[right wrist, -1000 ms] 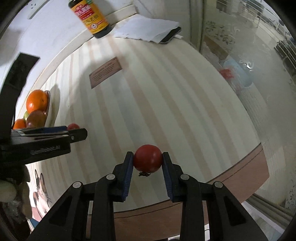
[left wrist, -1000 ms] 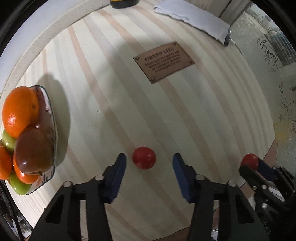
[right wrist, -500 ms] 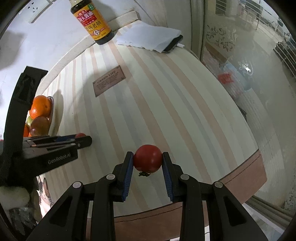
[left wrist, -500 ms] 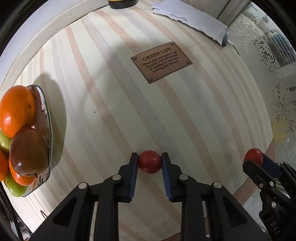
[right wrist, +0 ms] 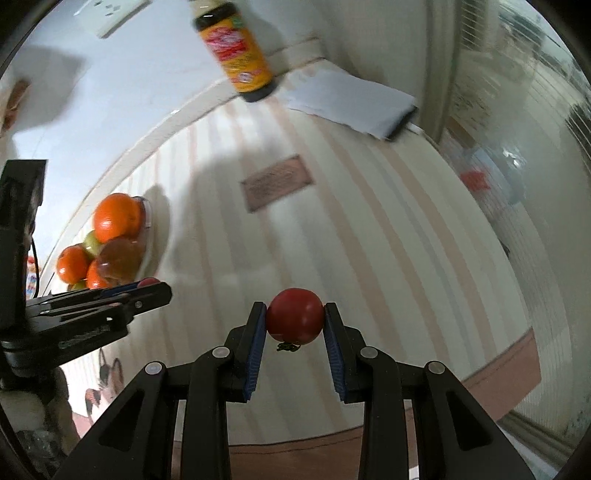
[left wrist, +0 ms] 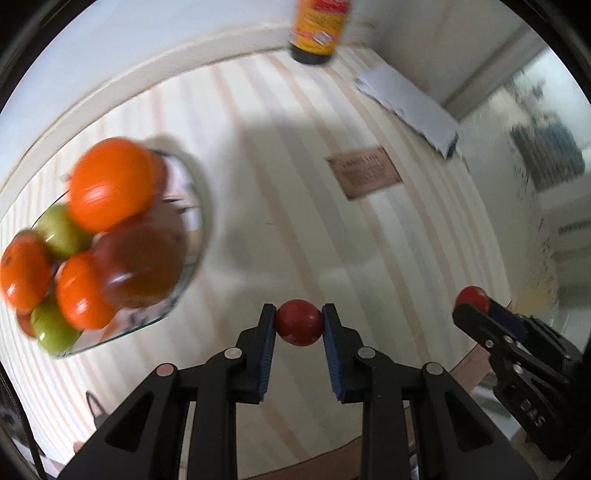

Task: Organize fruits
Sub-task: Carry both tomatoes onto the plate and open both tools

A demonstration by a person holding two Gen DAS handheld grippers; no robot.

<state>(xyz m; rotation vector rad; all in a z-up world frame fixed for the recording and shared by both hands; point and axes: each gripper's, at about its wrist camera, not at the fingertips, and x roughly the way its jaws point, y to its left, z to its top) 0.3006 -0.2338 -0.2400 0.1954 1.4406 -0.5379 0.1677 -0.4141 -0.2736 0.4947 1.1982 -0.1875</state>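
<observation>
Both claws — left claw (left wrist: 298,326), right claw (right wrist: 294,320) — each pinch a round, glossy red tomato (right wrist: 294,316).

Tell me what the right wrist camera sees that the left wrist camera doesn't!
Only the right view shows a wall socket and cat pictures. Only the left view shows the bowl's whole fruit pile, including the lowest green fruit. Both show a bottle, plaque, papers, and each gripper shut on a tomato.
</observation>
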